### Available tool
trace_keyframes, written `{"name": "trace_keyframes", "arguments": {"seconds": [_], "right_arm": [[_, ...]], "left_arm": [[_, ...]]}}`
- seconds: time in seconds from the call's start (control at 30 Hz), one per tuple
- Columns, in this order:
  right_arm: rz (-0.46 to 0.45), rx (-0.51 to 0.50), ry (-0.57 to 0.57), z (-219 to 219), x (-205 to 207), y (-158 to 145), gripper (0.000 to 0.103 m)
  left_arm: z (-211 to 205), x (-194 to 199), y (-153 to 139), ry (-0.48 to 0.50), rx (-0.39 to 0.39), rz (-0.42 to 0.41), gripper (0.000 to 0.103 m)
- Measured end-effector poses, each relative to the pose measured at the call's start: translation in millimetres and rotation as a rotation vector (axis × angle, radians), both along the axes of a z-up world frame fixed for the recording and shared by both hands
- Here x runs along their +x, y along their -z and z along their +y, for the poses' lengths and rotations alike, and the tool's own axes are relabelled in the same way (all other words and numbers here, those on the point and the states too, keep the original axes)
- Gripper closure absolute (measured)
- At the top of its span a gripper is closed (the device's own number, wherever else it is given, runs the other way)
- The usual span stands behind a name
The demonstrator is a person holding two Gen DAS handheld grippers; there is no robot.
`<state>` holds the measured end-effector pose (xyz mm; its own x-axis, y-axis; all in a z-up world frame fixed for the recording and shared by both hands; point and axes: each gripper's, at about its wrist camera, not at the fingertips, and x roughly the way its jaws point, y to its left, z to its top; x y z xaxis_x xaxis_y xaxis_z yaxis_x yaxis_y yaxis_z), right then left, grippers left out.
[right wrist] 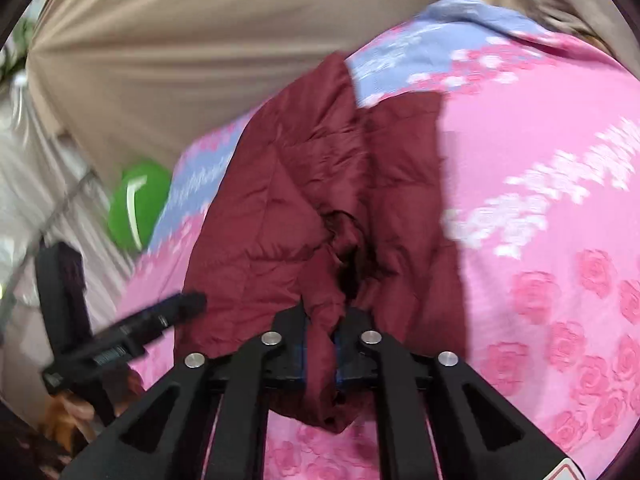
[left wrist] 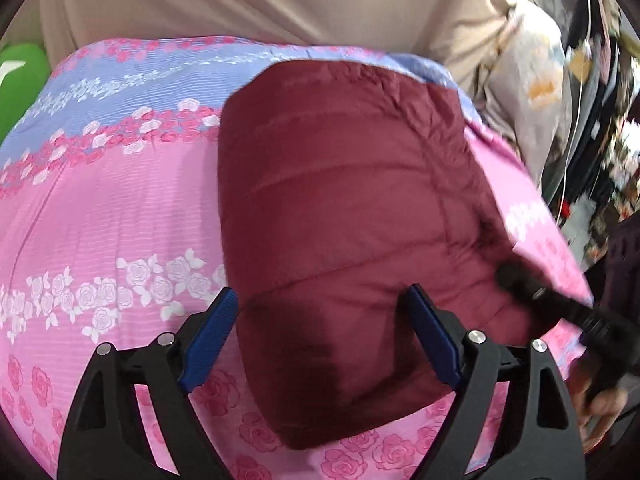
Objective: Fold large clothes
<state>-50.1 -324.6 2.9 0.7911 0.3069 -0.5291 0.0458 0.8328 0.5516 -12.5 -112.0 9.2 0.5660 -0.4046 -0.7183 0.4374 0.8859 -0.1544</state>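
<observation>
**Maroon jacket on rose-print sheet: right pinching, left spread wide**

Jacket: a maroon quilted jacket (left wrist: pixel 340 208) lies in a folded, padded bundle on a pink sheet (left wrist: pixel 100 208) printed with roses, crossed by a lilac-blue band toward the far edge. What lies under the sheet cannot be told. In the left wrist view the bundle sits right of centre, stitched channels running across it, with its near end reaching down between the fingers. In the right wrist view the same fabric is bunched and creased into a deep fold down the middle.

Left hand-held gripper (left wrist: pixel 324 336): jaws spread wide, blue pads on either side of the jacket's near end. The pads flank the fabric; the left one stands clear of it, and contact at the right one cannot be told. No grip seen.

Right hand-held gripper (right wrist: pixel 322 346): jaws drawn nearly together, a gathered ridge of maroon fabric clamped between the blue pads. Cloth hangs out below the fingers, over the sheet.

Cross views: the right tool's dark finger shows at the right edge of the left wrist view, tip at the jacket's side. The left tool shows at the lower left of the right wrist view, blurred, just beside the jacket's edge.

Surroundings: beige cloth (left wrist: pixel 260 0) fills the far side behind the sheet. A green object (right wrist: pixel 138 204) sits beside the sheet's edge. Patterned fabrics, blurred, lie to the far right in the left view.
</observation>
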Motion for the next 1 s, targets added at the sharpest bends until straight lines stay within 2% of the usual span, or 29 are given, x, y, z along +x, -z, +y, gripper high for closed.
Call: {"name": "trace_keyframes", "arguments": {"seconds": [0.07,0.2,0.27,0.33,0.37,0.4,0.5,0.6,0.7,0.83,0.9,1.0], "right_arm": [[0.027,0.040,0.018,-14,0,16,0.097],[0.085,0.198,0.014,-33,12,61,0.100],[0.095,0.257,0.009,-39,13,66,0.099],[0.100,0.198,0.024,-38,10,53,0.096],[0.097,0.146,0.040,-36,7,42,0.092],[0.076,0.064,0.065,-32,3,24,0.084],[-0.025,-0.138,0.110,-20,0,-27,0.080],[-0.104,-0.215,0.097,-12,21,-62,0.069],[-0.109,-0.285,0.119,-9,60,-76,0.062],[-0.089,-0.258,0.147,-21,109,-72,0.065],[-0.062,-0.271,0.152,-22,132,-63,0.084],[0.020,-0.294,0.157,-26,161,-34,0.088]], "left_arm": [[-6,1,10,0.013,0.014,0.020,0.019],[-25,-1,23,0.006,0.113,-0.036,0.018],[-28,-2,25,-0.001,0.136,-0.045,0.017],[-29,-2,25,-0.007,0.140,-0.042,0.017],[-30,-2,25,-0.010,0.143,-0.041,0.017],[-29,-2,24,-0.013,0.145,-0.040,0.017],[-30,-2,23,-0.019,0.146,-0.035,0.016],[-31,-3,24,-0.024,0.149,-0.036,0.015],[-30,-2,24,-0.031,0.150,-0.032,0.014],[-31,-3,24,-0.037,0.153,-0.030,0.014],[-30,-2,24,-0.038,0.151,-0.028,0.014],[-29,-1,25,-0.039,0.141,-0.023,0.011]]}}
